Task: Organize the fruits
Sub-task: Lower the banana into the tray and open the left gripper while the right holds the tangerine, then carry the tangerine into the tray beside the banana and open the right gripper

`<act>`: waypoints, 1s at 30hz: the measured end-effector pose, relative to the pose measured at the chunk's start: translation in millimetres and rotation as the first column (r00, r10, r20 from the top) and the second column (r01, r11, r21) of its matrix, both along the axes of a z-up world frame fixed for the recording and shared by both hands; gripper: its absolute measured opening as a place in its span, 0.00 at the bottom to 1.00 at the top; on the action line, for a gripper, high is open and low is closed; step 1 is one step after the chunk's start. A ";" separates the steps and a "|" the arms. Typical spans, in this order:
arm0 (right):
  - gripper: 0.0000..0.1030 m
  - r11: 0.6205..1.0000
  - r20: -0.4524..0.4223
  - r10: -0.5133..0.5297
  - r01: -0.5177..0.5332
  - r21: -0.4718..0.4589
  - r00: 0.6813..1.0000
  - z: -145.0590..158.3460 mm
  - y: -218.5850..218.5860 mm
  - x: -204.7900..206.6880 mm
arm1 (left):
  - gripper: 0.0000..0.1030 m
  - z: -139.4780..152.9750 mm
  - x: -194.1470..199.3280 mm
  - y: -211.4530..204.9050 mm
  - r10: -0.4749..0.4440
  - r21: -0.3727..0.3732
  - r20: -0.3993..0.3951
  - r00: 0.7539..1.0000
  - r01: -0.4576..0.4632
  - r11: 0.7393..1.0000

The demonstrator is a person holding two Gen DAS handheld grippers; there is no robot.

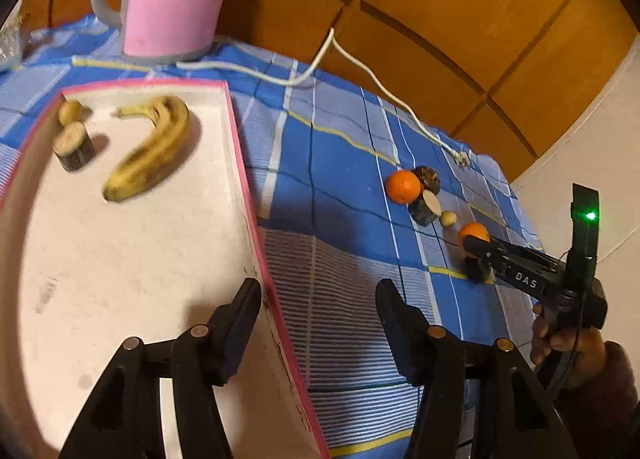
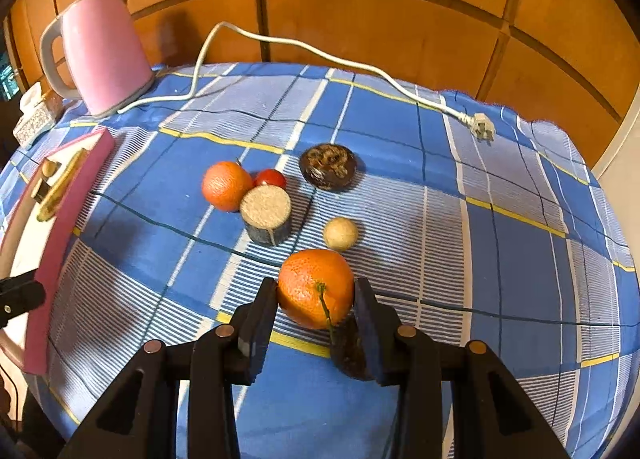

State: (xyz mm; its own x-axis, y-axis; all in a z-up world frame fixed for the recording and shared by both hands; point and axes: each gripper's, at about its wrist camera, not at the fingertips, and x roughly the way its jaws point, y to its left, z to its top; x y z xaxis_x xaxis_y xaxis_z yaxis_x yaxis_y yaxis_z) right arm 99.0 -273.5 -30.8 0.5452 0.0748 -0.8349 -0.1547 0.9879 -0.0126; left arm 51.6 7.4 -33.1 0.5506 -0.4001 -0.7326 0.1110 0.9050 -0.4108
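Fruit nearest the right gripper (image 2: 316, 299) is an orange (image 2: 316, 288), sitting squarely between its two fingers (image 2: 262, 317), which bracket it on either side and look to be touching or all but touching the skin; I cannot tell whether they have actually clamped yet. The orange is round, so no long axis matters, only that its stem faces the camera and a dark fruit (image 2: 348, 351) lies just beside it, partly under the right-hand finger (a possible snag on closing). The orange still looks to be resting on the bench (image 2: 500, 259).

Farther out on the cloth lie a second orange (image 2: 226, 185), a small red fruit (image 2: 271, 178), a cut stub (image 2: 266, 214), a pale ball (image 2: 340, 234) and a dark round fruit (image 2: 328, 166).

The left gripper (image 1: 318, 323) hangs with its fingers wide apart and holding nothing, straddling the pink rim of the tray (image 1: 244, 163). Inside the tray are a banana (image 1: 154, 149), another cut stub (image 1: 75, 151) and a small pale fruit (image 1: 70, 112). The tray lies to the left of the loose fruit, so the right hand's load likely goes leftward.
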 end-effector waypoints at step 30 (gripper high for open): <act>0.38 0.848 0.060 0.491 -0.493 0.193 0.869 40.1 228.2 -13.7 | 0.65 29.3 -47.2 116.6 0.369 0.155 0.064 0.927 -0.374 0.914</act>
State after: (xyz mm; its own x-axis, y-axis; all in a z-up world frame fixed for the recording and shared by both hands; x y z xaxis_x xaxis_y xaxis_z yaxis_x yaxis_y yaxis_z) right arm 85.3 -45.3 9.2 0.4002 0.4962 -0.7705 -0.6219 0.7645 0.1694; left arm 4.4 124.0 -3.9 0.6612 -0.0399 -0.7491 -0.2353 0.9372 -0.2576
